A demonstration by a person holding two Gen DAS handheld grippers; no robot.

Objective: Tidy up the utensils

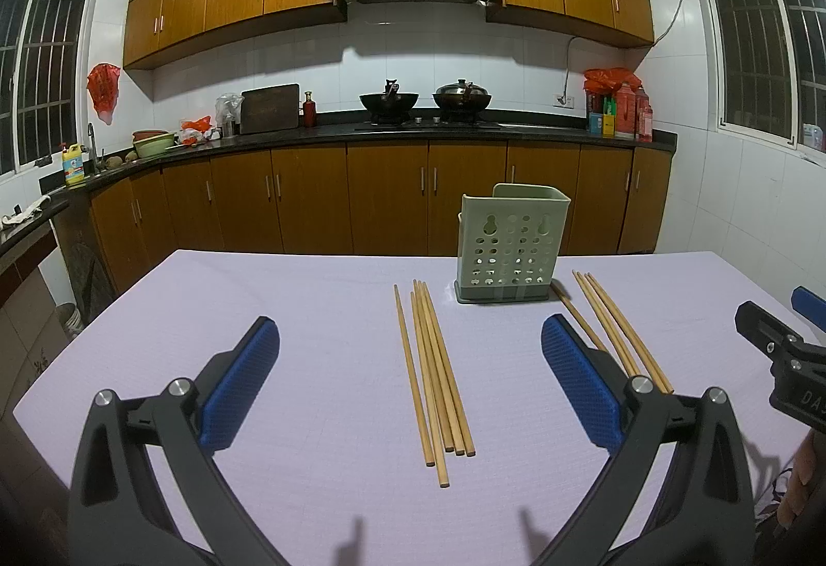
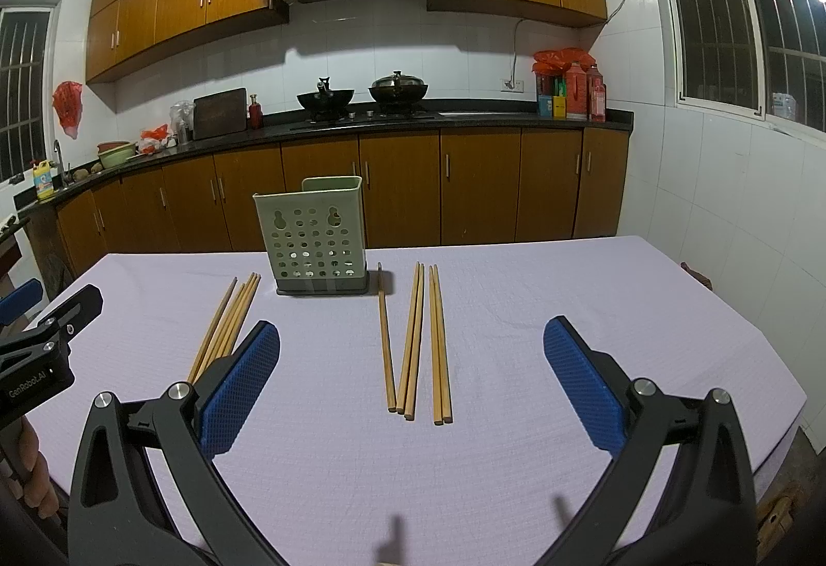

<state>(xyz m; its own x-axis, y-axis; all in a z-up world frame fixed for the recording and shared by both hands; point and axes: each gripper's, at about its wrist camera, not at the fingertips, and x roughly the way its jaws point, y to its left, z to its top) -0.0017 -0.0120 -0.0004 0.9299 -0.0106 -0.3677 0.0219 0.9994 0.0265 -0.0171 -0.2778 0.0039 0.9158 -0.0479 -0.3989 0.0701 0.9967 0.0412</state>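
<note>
flanking green holder (image 1: pixel 508 251), two chopstick groups (image 1: pixel 433 370)

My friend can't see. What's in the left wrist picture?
The open left gripper hovers over five wooden chopsticks on a purple table. A green holder stands behind them, with more chopsticks to its right.

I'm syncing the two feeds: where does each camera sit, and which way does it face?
Left wrist: on the left claw, open, facing the left chopsticks; right claw at the right edge.
Right wrist: on the right claw, open, facing the right chopsticks; left claw at the left edge.
Shared: green holder, purple cloth.
</note>
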